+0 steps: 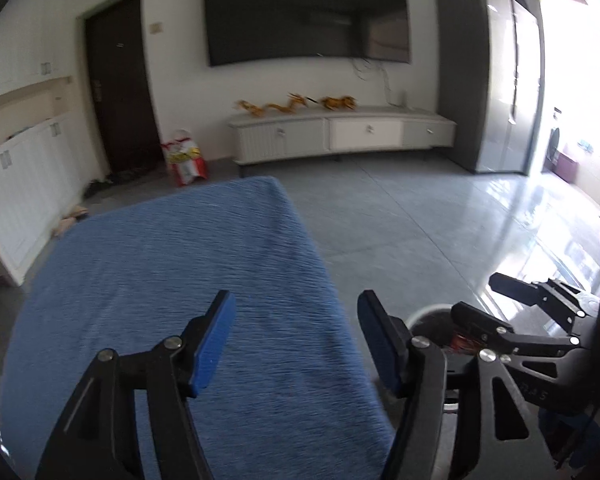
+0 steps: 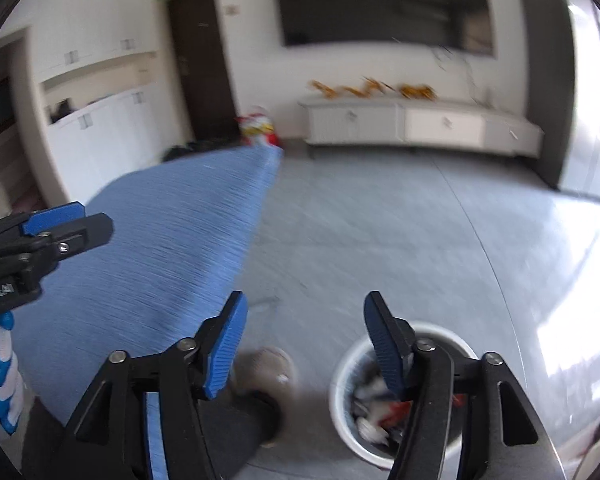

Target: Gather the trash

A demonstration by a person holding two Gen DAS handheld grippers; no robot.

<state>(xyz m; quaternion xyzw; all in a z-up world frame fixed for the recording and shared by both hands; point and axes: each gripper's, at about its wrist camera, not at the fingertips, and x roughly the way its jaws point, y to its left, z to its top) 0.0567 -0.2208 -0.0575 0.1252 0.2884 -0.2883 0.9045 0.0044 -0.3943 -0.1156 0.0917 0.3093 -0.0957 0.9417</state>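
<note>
Both tongs, left (image 1: 296, 344) and right (image 2: 306, 346), wide and empty above blue-clothed table (image 1: 172, 280); white bin (image 2: 384, 396) alongside, probably holding dropped trash.

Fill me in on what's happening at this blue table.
A person holds a gripper in each hand over a table with a blue cloth. The left gripper and the right gripper are both open with nothing between their fingers. On the floor beside the table stands a white bin with trash already in it. No trash shows on the cloth.
</note>
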